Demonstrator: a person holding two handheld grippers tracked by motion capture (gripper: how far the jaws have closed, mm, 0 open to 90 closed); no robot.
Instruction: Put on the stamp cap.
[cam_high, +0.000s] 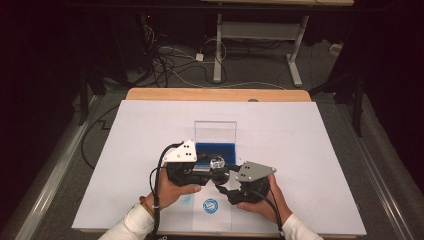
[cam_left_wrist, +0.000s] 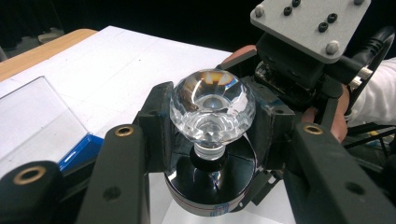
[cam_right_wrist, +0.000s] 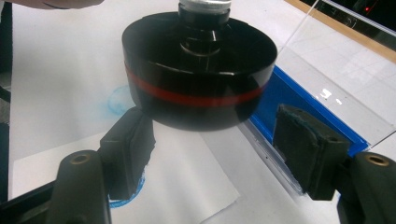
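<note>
A stamp with a faceted crystal knob (cam_left_wrist: 212, 105) and a round black base with a red band (cam_right_wrist: 198, 79) hangs above the table. My left gripper (cam_left_wrist: 212, 126) is shut on the knob, its pads pressed to both sides. In the high view the left gripper (cam_high: 216, 165) reaches in from the left with the knob (cam_high: 217, 162) between its jaws. My right gripper (cam_right_wrist: 217, 144) is open, and its pads (cam_right_wrist: 308, 149) stand apart just below the base without touching it. From above, the right gripper (cam_high: 224, 189) sits below and to the right of the stamp.
A blue ink pad (cam_high: 216, 150) in a case with an upright clear lid (cam_high: 215, 131) lies just behind the stamp. A white sheet (cam_right_wrist: 187, 186) bears a round blue stamped mark (cam_high: 210, 205) near the front edge. A white mat (cam_high: 300, 150) covers the table.
</note>
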